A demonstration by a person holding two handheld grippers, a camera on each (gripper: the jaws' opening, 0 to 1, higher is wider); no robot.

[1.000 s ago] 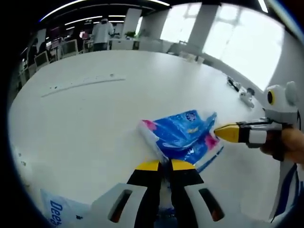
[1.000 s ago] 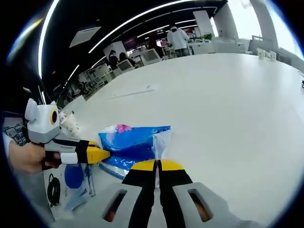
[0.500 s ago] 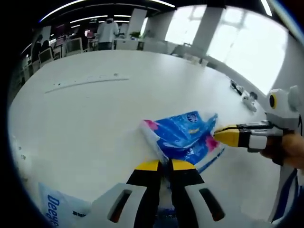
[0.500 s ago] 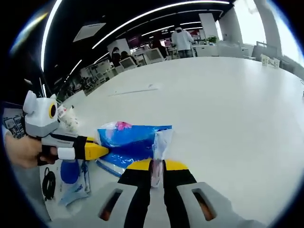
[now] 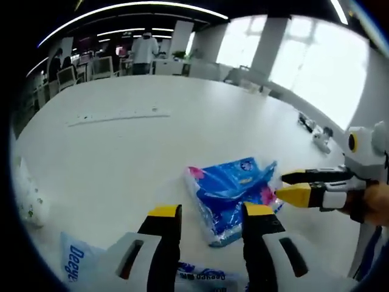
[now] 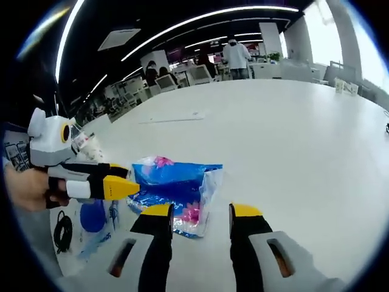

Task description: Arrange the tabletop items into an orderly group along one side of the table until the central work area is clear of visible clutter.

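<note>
Between the spread jaws of the left gripper lies a blue tissue pack, flat on the white surface; the right gripper stands just as wide at the pack's other end, so neither holds it. Judging by that, the pack has been set down, and the next move calls for reaching toward other clutter, such as the wipes packet beside the left gripper
</note>
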